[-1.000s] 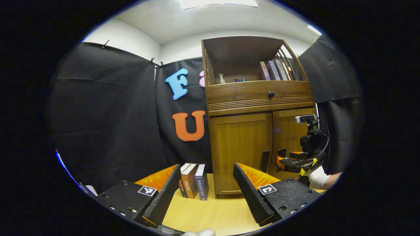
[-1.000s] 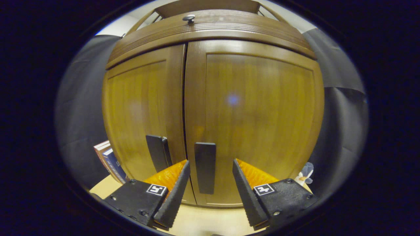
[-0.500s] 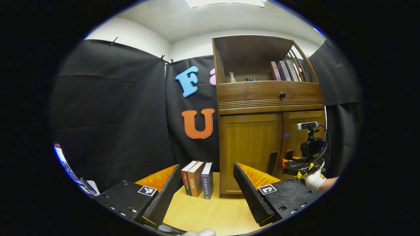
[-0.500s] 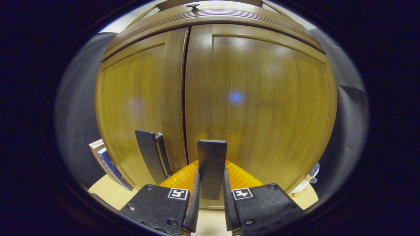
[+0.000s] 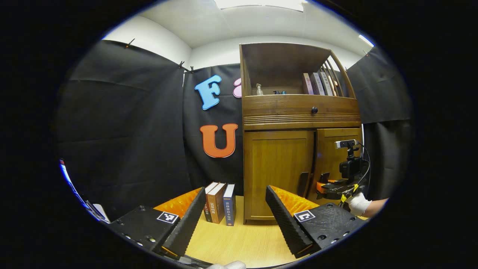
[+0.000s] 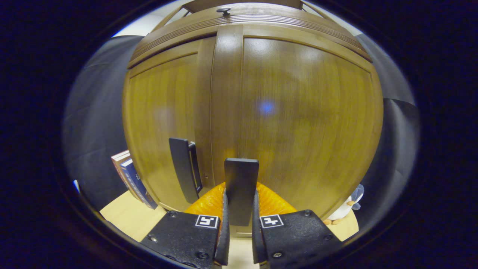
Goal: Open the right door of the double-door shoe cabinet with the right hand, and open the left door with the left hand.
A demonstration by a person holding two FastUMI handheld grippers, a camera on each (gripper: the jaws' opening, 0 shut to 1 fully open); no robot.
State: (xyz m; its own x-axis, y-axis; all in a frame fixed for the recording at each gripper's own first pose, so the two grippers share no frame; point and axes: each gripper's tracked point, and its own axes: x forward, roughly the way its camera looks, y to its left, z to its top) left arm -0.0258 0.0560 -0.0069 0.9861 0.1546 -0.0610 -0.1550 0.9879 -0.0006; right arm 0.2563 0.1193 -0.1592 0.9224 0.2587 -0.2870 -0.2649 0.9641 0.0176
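At lower centre of the right gripper view, we have the right gripper clamped on the right door handle, a flat dark upright bar, with both black ribbed fingers pressed against its sides. The right door fills the middle of that frame, and its left edge appears to stand a little proud of the left door, so we judge the pull is just beginning. We hold low on the bar, probably so the pull swings the door on its hinge rather than twisting the grip. The left door handle, the same dark bar shape, sits untouched left of centre.

In the left gripper view the shoe cabinet stands right of centre on a pale wood-grain tabletop: warm brown wood with a smooth sheen, panelled doors, a reeded band and a round dark knob on the drawer above. The left gripper waits at the bottom of that frame, well short of the cabinet, its fingers spread wide with nothing between them, orange padding showing behind the black ridged faces. We take it to be held back until the right door clears. Three upright books stand just beside the cabinet's left side. At the right edge a gloved hand carries the right gripper.
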